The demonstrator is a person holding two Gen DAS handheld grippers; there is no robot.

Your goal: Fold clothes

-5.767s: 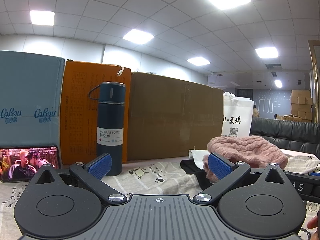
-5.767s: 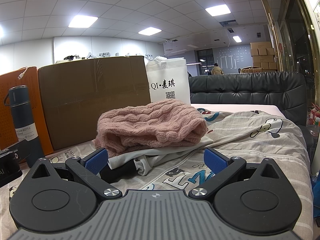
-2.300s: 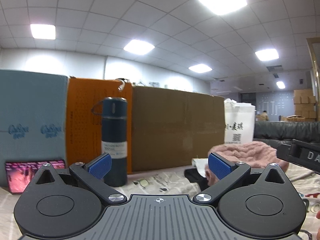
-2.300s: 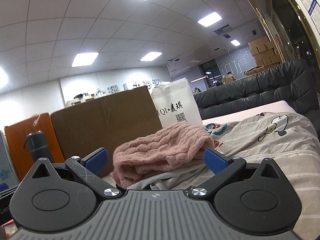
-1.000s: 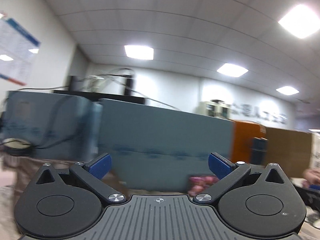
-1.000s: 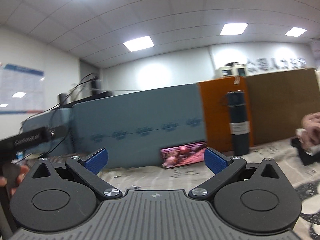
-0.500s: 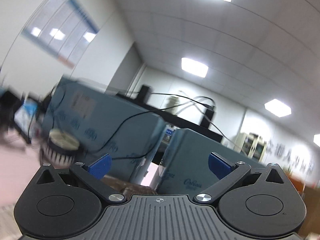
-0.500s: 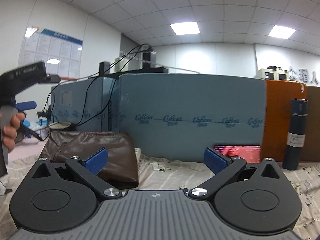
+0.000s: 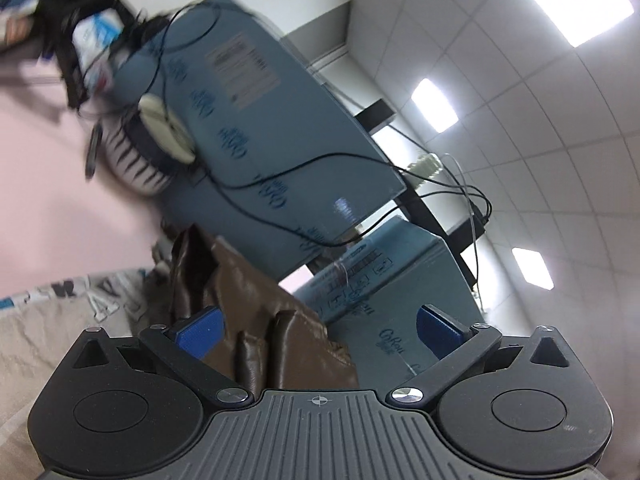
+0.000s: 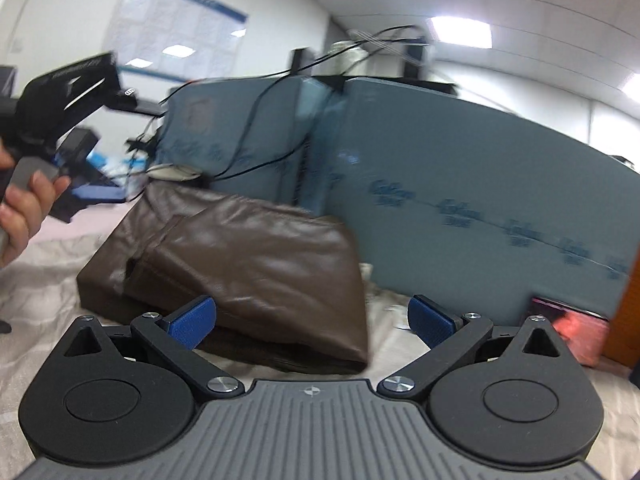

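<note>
A folded brown leather garment lies on the printed bedsheet, up against blue-grey boxes. My right gripper is open just in front of it, and its left fingertip overlaps the garment's near edge. In the tilted left wrist view the same garment runs up between the open jaws of my left gripper, close to the left fingertip. Neither gripper holds anything. A hand grips the left gripper's black housing at the far left of the right wrist view.
Large blue-grey boxes with black cables draped over them stand behind the garment. A phone with a lit screen leans against them at the right, beside an orange box. A striped round object sits on pink bedding.
Both views have swung left, away from the pink knit pile and bottle, onto the brown leather garment. The left gripper has tilted sharply and come close to it. Both stayed open.
</note>
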